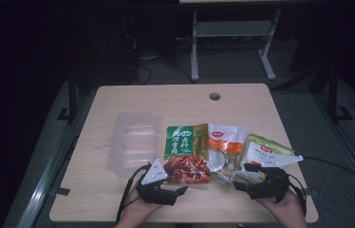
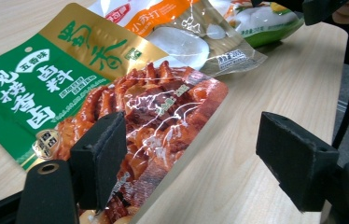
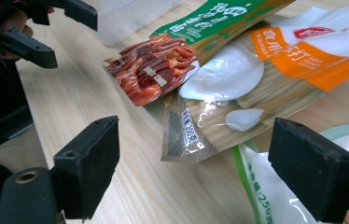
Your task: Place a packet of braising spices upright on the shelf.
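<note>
A dark room surrounds a light wooden table [image 1: 118, 199], with the legs of a grey metal frame [image 1: 194, 47] on the floor behind it. A round cable hole [image 1: 215, 96] sits near the table's far edge.

Four food packets lie in a row near the front edge, overlapping one another. The green-and-gold packet [image 1: 186, 141] with red braised meat printed on its lower end lies near the middle — its meat end points toward the front edge. To its right, partly under it, lies an orange-and-white packet [image 1: 225, 145] with a clear window. Further right, toward the right edge, lies a white packet with a green border [image 1: 261, 154]. A clear plastic tray [image 1: 133, 141] stands to the left of the packets, just beside the green-and-gold one.

The left tongs [image 1: 181, 191] are held in a hand at the front edge, released, jaws wide apart. In the left gripper view, the meat end of the green-and-gold packet [image 2: 163, 121] shows just past the left jaw and in the gap.

The right tongs [image 1: 243, 183] — also released — hover near the front right corner. In the right gripper view the corner of the orange-and-white packet [image 3: 219, 112] lies between the spread jaws, with the white packet's edge [image 3: 266, 196] beside the right jaw.
</note>
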A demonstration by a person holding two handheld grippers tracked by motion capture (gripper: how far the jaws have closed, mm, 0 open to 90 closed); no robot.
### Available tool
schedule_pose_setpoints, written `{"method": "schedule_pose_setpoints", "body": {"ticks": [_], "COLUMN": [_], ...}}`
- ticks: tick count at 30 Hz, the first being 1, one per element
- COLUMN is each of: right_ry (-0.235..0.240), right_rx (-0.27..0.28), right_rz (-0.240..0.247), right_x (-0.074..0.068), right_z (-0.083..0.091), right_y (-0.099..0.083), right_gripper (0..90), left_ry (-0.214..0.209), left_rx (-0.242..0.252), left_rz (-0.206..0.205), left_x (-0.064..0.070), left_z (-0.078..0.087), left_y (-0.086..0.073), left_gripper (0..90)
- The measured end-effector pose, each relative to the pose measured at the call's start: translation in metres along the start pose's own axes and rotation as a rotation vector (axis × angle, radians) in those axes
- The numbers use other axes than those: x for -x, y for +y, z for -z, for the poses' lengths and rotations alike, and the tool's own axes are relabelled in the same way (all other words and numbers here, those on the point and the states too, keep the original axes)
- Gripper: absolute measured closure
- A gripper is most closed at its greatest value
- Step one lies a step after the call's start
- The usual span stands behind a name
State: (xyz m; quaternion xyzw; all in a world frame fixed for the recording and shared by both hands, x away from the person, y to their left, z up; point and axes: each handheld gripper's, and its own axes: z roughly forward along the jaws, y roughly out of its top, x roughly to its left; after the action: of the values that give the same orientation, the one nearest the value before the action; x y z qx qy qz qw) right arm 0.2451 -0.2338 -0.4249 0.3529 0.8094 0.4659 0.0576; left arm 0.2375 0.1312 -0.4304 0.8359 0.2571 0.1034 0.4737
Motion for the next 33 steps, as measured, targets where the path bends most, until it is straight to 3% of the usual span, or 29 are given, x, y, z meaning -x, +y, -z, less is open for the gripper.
{"method": "schedule_pose_setpoints", "body": {"ticks": [5,7,11,17,23,28,33], "right_ry": [-0.051,-0.078,-0.093,-0.111,-0.129,-0.13,-0.156], "right_rx": [0.015,0.034,0.026,-0.005,-0.06,-0.122,-0.165], "right_rz": [-0.03,-0.069,-0.055,-0.047,-0.019,-0.045,-0.013], "right_x": [-0.004,-0.007,-0.014,-0.024,-0.027,-0.022,-0.013], "right_z": [0.001,0.001,0.0,-0.01,-0.031,-0.05,-0.073], "right_y": [0.006,0.012,0.023,0.06,0.099,0.118,0.137], "right_gripper": [14.3,14.6,15.9,18.5,19.8,21.2,22.9], "left_ry": [0.024,0.027,0.034,0.059,0.093,0.096,0.11], "left_rx": [-0.001,0.004,0.009,0.006,-0.028,-0.034,-0.061], "left_rz": [0.003,0.012,0.02,0.034,0.002,0.027,0.035], "left_x": [-0.002,-0.003,-0.004,-0.006,-0.008,-0.01,-0.014], "left_z": [0.0,0.0,-0.003,-0.017,-0.024,-0.029,-0.032], "left_y": [0.002,0.004,0.007,0.015,0.018,0.017,0.016], "left_gripper": [27.5,28.5,29.8,31.6,36.5,40.7,45.2]}}
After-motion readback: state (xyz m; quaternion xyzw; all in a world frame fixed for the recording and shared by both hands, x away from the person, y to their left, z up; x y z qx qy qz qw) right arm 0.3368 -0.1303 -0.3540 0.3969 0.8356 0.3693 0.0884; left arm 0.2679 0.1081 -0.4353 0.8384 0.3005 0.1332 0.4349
